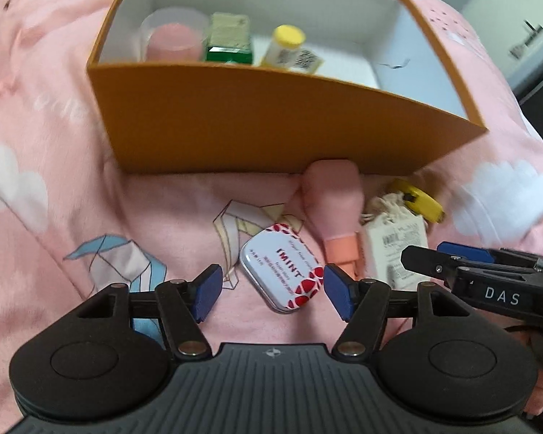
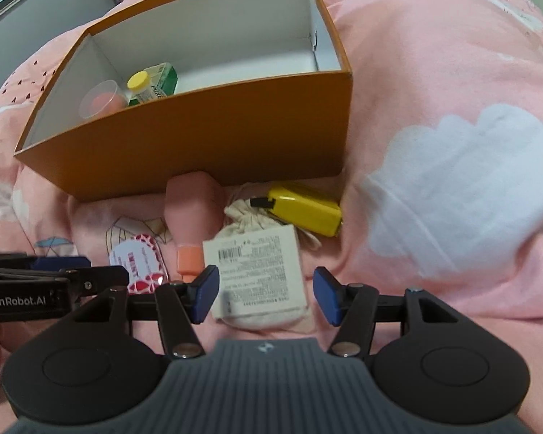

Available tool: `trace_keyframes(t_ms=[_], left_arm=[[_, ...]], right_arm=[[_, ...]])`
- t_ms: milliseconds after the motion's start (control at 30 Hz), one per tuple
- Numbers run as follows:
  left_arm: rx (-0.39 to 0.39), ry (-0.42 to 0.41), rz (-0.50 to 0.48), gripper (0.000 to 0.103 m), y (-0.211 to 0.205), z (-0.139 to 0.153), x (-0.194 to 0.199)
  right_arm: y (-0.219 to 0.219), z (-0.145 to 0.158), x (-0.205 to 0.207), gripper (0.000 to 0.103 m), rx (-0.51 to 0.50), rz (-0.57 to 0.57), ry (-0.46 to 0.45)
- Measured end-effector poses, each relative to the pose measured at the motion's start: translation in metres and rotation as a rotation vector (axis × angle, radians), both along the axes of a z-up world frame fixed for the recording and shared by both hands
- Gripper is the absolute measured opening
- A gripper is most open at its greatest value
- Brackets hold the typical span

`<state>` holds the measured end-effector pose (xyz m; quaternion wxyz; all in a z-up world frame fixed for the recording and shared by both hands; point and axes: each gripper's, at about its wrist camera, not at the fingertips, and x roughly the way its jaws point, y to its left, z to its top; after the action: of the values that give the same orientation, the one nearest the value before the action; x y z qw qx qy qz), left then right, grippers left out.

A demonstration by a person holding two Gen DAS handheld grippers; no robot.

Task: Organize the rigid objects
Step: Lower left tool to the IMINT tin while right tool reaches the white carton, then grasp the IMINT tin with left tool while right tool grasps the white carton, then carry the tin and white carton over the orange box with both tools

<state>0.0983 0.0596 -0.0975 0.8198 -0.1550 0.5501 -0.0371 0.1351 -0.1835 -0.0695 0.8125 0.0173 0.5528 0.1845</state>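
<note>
My left gripper [image 1: 272, 292] is open, its blue pads standing either side of a white mint tin [image 1: 281, 267] with red print that lies flat on the pink bedspread, pads clear of it. My right gripper [image 2: 266, 296] is open over a cream drawstring pouch [image 2: 260, 271] with a white label, not touching it. Between the tin and the pouch lies a pink bottle [image 1: 335, 199] with an orange cap. A yellow tape measure [image 2: 302, 209] rests behind the pouch. The orange box [image 1: 271, 123] behind them holds a clear cup with pink contents [image 1: 173, 38], a green box [image 1: 230, 41] and a yellow-capped bottle [image 1: 287, 45].
The right half of the orange box's white floor [image 2: 257, 61] is bare. The soft pink bedspread [image 2: 452, 108] with white cloud prints spreads all around. The right gripper's fingers [image 1: 452, 264] reach in at the right edge of the left wrist view. Grey furniture stands beyond the bed.
</note>
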Motion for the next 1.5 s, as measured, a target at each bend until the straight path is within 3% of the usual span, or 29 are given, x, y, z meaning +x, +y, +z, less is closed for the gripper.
trace_keyframes(t_ms=[200, 533, 667, 733, 1000, 1200, 1500], left_arm=[[-0.087, 0.075, 0.056, 0.07, 0.006, -0.023, 0.009], [-0.127, 0.099, 0.068, 0.061, 0.005, -0.04, 0.019], [-0.127, 0.078, 0.062, 0.047, 0.003, -0.038, 0.018], [-0.121, 0.06, 0.057, 0.042, 0.002, -0.032, 0.015], [-0.09, -0.021, 0.003, 0.022, -0.004, -0.009, 0.001], [-0.076, -0.033, -0.029, 0.02, -0.01, -0.008, 0.004], [-0.123, -0.02, 0.004, 0.02, -0.004, -0.014, 0.006]], right_arm=[[-0.004, -0.017, 0.018, 0.057, 0.044, -0.04, 0.076], [-0.017, -0.047, 0.036, 0.065, 0.19, -0.104, 0.196], [-0.021, -0.057, 0.042, 0.068, 0.24, -0.118, 0.244], [-0.021, -0.056, 0.041, 0.066, 0.24, -0.114, 0.242], [-0.016, -0.027, 0.02, 0.039, 0.189, -0.062, 0.16], [0.007, -0.004, 0.002, 0.034, 0.11, 0.059, 0.062], [0.013, -0.024, 0.02, 0.03, 0.152, 0.042, 0.124]])
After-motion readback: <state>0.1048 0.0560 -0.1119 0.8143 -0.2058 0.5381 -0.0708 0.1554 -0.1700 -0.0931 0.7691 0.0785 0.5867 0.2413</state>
